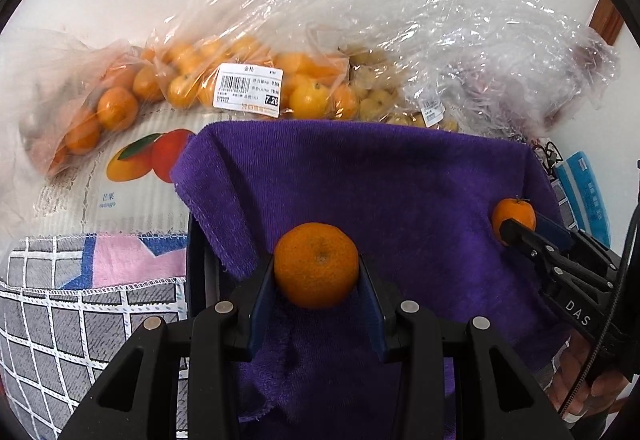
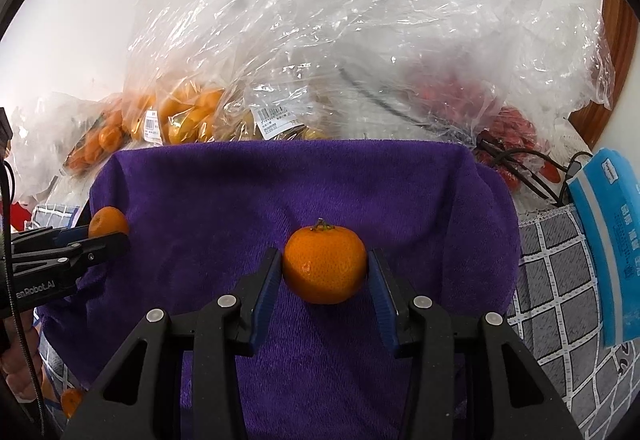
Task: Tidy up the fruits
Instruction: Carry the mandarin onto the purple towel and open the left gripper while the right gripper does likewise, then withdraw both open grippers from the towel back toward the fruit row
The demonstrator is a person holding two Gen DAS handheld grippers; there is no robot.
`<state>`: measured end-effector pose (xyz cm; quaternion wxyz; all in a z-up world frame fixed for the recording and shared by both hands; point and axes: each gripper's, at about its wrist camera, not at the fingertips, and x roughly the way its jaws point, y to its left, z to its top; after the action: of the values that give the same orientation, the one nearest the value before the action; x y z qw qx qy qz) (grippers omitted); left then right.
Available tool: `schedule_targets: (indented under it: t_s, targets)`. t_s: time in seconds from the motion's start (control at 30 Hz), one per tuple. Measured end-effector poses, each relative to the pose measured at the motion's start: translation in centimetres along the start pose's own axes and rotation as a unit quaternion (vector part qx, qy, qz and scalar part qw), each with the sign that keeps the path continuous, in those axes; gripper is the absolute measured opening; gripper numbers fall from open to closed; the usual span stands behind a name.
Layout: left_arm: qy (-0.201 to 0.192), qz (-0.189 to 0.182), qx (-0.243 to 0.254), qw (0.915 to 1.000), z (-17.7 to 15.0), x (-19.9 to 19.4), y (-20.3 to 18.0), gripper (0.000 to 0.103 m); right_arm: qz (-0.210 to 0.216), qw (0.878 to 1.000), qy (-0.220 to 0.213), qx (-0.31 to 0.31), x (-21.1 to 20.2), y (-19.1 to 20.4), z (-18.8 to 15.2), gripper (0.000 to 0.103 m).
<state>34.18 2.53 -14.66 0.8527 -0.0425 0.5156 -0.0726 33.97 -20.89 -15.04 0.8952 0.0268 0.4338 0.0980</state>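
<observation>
My left gripper [image 1: 317,267] is shut on a tangerine [image 1: 316,264], held over a purple towel [image 1: 380,176]. My right gripper [image 2: 325,265] is shut on a second tangerine [image 2: 325,265] with a green stem, over the same purple towel [image 2: 280,192]. In the left wrist view the right gripper [image 1: 510,226] shows at the right edge with its tangerine [image 1: 516,210]. In the right wrist view the left gripper [image 2: 114,234] shows at the left edge with its tangerine [image 2: 107,220].
Clear plastic bags of tangerines [image 1: 116,108], kumquats [image 1: 248,80] and red fruit [image 2: 512,128] lie behind the towel. A mango-printed bag [image 1: 132,168], a grey checked cloth [image 2: 560,280], a blue tissue pack [image 2: 612,248] and black cables [image 2: 516,168] surround it. A loose tangerine [image 2: 72,400] lies low left.
</observation>
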Motion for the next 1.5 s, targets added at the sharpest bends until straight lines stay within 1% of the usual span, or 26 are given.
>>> schedule_targets:
  t_s: [0.1,0.17,0.23,0.37,0.47,0.57,0.73,0.87,0.93,1.0,1.13,1.33,1.5]
  targets:
    - [0.005,0.004,0.001,1.0,-0.1,0.1,-0.1,0.039,0.002,1.0,-0.006,-0.004,-0.5,0.2,0.2,0.053]
    - [0.003,0.004,0.001,1.0,-0.2,-0.1,-0.1,0.044,0.001,1.0,-0.013,-0.008,-1.0,0.5,0.3,0.058]
    - [-0.007,0.004,0.001,1.0,-0.2,-0.8,-0.1,0.051,-0.003,1.0,-0.021,-0.014,-1.7,0.7,0.4,0.063]
    - [-0.022,0.003,0.007,0.9997,-0.1,-2.3,-0.4,0.053,-0.017,0.999,-0.042,-0.012,-3.4,1.0,0.5,0.069]
    - [-0.034,0.007,0.011,0.9993,-0.2,-3.7,-0.7,0.053,-0.015,0.998,-0.059,-0.001,-4.8,1.0,0.4,0.069]
    - [-0.052,0.011,0.014,0.9985,-0.5,-5.4,-1.1,0.053,-0.006,0.998,-0.065,0.008,-6.3,0.9,0.1,0.069]
    - [-0.082,0.001,0.009,0.9966,-1.7,-9.1,-1.1,0.053,-0.025,0.995,-0.088,0.029,-9.5,0.6,-0.7,0.069]
    - [-0.105,0.005,0.007,0.9944,-2.8,-11.9,-1.4,0.052,-0.018,0.996,-0.071,0.045,-11.7,0.3,-1.4,0.069]
    - [-0.113,0.005,0.009,0.9936,-3.5,-13.4,-1.5,0.053,-0.021,0.996,-0.073,0.05,-13.0,0.3,-2.0,0.069]
    - [-0.119,0.002,0.012,0.9928,-4.3,-14.8,-1.7,0.053,-0.03,0.995,-0.082,0.052,-14.4,0.4,-2.7,0.069]
    - [-0.133,0.011,0.025,0.9907,-5.9,-16.8,-2.4,0.053,-0.043,0.994,-0.095,0.041,-16.7,0.9,-4.1,0.069]
    - [-0.144,0.006,0.032,0.989,-8.4,-19.0,-3.3,0.052,-0.042,0.993,-0.103,0.031,-19.3,1.6,-5.9,0.069]
    - [-0.148,0.007,0.037,0.9882,-10.4,-20.3,-4.1,0.053,-0.026,0.993,-0.111,0.026,-20.6,2.3,-7.5,0.069]
